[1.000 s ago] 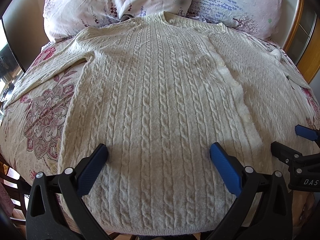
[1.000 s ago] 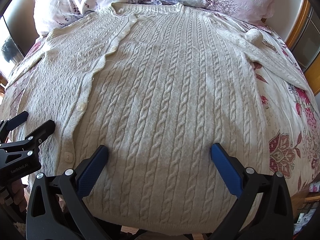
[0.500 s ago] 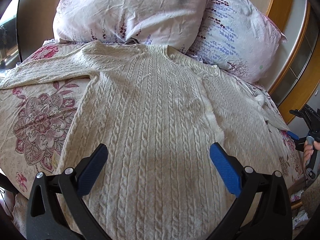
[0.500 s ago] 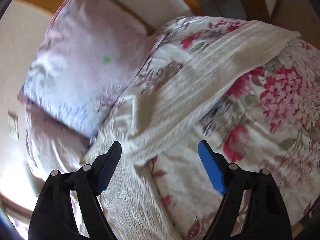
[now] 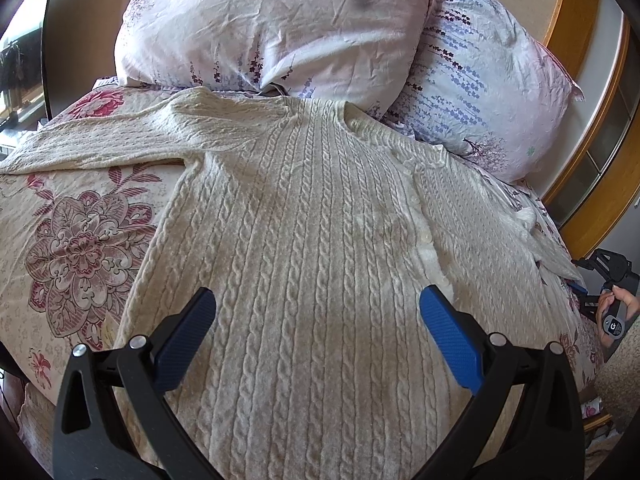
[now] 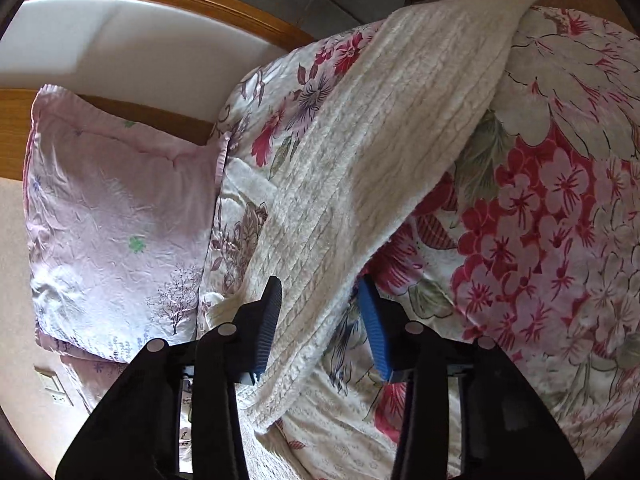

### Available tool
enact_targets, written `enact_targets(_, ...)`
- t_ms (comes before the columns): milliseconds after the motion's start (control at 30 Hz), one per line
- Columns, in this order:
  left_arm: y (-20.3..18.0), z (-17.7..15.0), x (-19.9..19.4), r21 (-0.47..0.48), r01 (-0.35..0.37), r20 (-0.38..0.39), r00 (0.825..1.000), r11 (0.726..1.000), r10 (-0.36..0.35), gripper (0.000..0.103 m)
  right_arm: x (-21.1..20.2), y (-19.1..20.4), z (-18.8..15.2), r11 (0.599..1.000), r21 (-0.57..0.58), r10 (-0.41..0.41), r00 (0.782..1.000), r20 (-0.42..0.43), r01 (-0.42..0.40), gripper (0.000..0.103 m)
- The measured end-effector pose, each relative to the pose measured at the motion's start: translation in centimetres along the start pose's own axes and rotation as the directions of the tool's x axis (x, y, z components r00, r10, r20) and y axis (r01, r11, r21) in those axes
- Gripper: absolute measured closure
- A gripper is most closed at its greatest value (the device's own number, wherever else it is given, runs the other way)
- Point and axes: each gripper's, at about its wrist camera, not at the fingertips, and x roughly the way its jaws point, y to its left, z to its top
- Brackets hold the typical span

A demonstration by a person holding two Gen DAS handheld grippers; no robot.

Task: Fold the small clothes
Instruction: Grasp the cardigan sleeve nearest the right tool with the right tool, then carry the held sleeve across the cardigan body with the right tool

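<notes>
On the floral bedspread (image 5: 84, 248), seen from the left wrist, a cream cable-knit cardigan (image 5: 304, 240) lies spread front-up, collar toward two pillows (image 5: 280, 28), one sleeve stretched out to the left, laid flat, it seems, so it can be folded. The left gripper (image 5: 318, 326) hovers over the lower body of the knit with its blue pads wide apart and nothing between them, likely waiting its turn. At the far right edge the right gripper (image 5: 600, 284) is only partly in frame with a hand (image 5: 618, 308) on it; its jaws cannot be read there. From the right wrist, the cardigan's other sleeve (image 6: 380, 152) runs diagonally across the bedspread (image 6: 560, 220), and the right gripper (image 6: 318, 330) straddles it near the shoulder end; the jaws have just been closing with the sleeve between them, though the pads do not yet look pressed on the knit. The cuff reaches the top edge, and the garment's body is out of sight behind the gripper.
</notes>
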Motion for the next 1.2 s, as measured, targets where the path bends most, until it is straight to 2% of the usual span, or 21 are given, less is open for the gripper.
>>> enact_targets(133,0.3,0.2,0.1,-0.009,-0.005,-0.003,1.0,1.0,0.005,0.002,0.2,-0.3,0.5,1.0,-0.005,0.0,1.0,0.012,0.0,0.071)
enact_targets(200,0.5,0.2,0.2,-0.014,-0.008,-0.005,1.0,1.0,0.008,0.002,0.3,-0.5,0.6,1.0,-0.007,0.001,1.0,0.019,0.0,0.083)
enact_targets(233,0.5,0.2,0.2,-0.015,-0.009,-0.006,1.0,1.0,0.008,0.002,0.7,-0.5,0.8,1.0,-0.008,-0.001,1.0,0.019,0.001,0.092)
enact_targets(267,0.6,0.2,0.2,-0.016,-0.009,-0.007,1.0,1.0,0.009,0.002,0.7,-0.5,0.8,1.0,-0.01,0.008,1.0,0.023,-0.008,0.095)
enact_targets(433,0.7,0.3,0.2,-0.016,-0.01,-0.009,1.0,1.0,0.01,0.002,-0.4,1.3,0.5,0.995,-0.093,0.049,0.997,0.067,-0.042,0.096)
enact_targets(600,0.9,0.4,0.3,-0.018,-0.008,-0.014,1.0,1.0,0.008,0.002,-1.7,6.1,-0.7,0.96,-0.238,0.169,0.983,0.072,-0.148,0.096)
enact_targets(733,1.2,0.5,0.2,-0.018,-0.004,-0.013,1.0,1.0,0.003,0.002,-2.1,11.4,-3.8,0.882,-0.401,0.269,0.963,0.004,-0.245,0.096)
enact_targets(800,1.3,0.5,0.2,-0.021,-0.002,-0.011,1.0,1.0,0.001,0.002,-1.9,14.0,-6.1,0.826,-0.476,0.309,0.949,-0.064,-0.302,0.096)
enact_targets(900,1.5,0.4,0.0,-0.029,0.001,-0.007,1.0,1.0,-0.001,0.002,-1.0,17.0,-10.4,0.735,-0.574,0.318,0.931,-0.179,-0.361,0.096)
enact_targets(1000,1.7,0.4,-0.1,-0.04,0.001,-0.003,1.0,0.999,-0.001,0.002,0.7,18.6,-15.4,0.646,-0.66,0.264,0.923,-0.28,-0.385,0.096)
enact_targets(1100,1.9,0.4,-0.3,-0.048,0.001,0.0,1.0,0.999,-0.001,0.002,3.4,18.4,-20.4,0.596,-0.71,0.16,0.922,-0.353,-0.375,0.096)
enact_targets(1200,2.2,0.4,-0.5,-0.053,-0.002,0.004,1.0,0.999,0.003,0.002,6.1,17.2,-24.9,0.555,-0.763,0.025,0.923,-0.384,-0.332,0.096)
